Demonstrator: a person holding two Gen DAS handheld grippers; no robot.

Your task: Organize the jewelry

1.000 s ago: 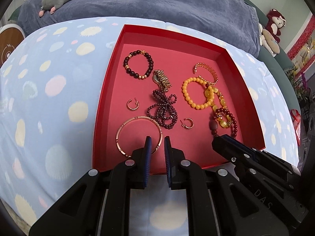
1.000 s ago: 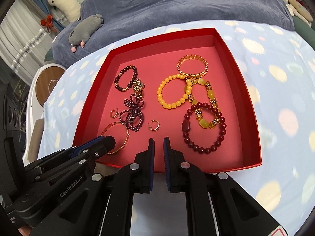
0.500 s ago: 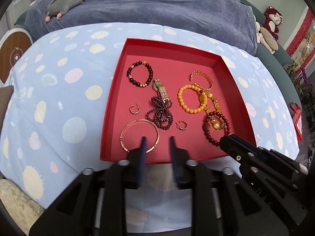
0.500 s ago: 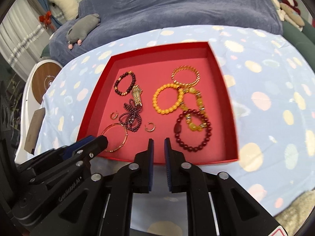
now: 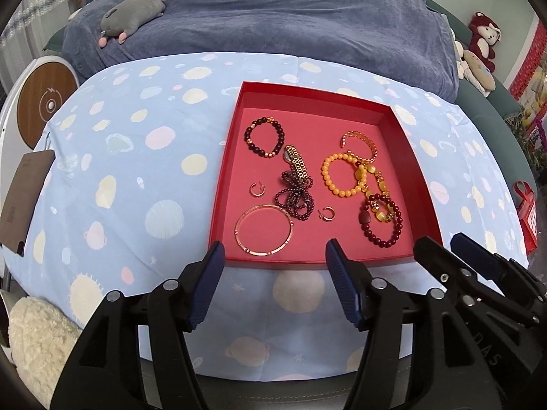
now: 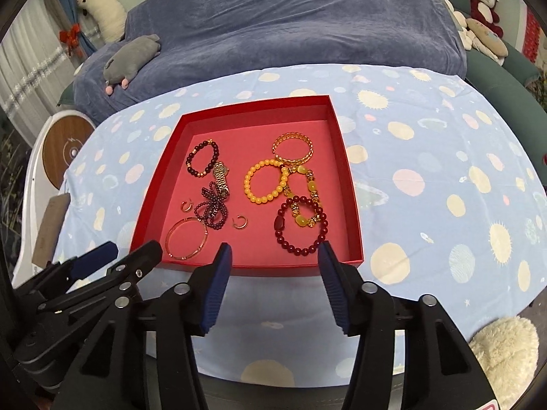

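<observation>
Left gripper [image 5: 275, 251] hangs short of the tray [image 5: 228, 157], fingers spread wide, holding nothing. Inside, left to right: bangle [image 5: 263, 230], dark bead strand [image 5: 294, 197] under a watch [image 5: 296, 165], then yellow [image 5: 342, 176] and red [image 5: 381, 220] bracelets overlapping. Right gripper [image 6: 275, 251] likewise spread and empty. I judge sorting not yet begun; next I pick one loose piece, probably the bangle.
</observation>
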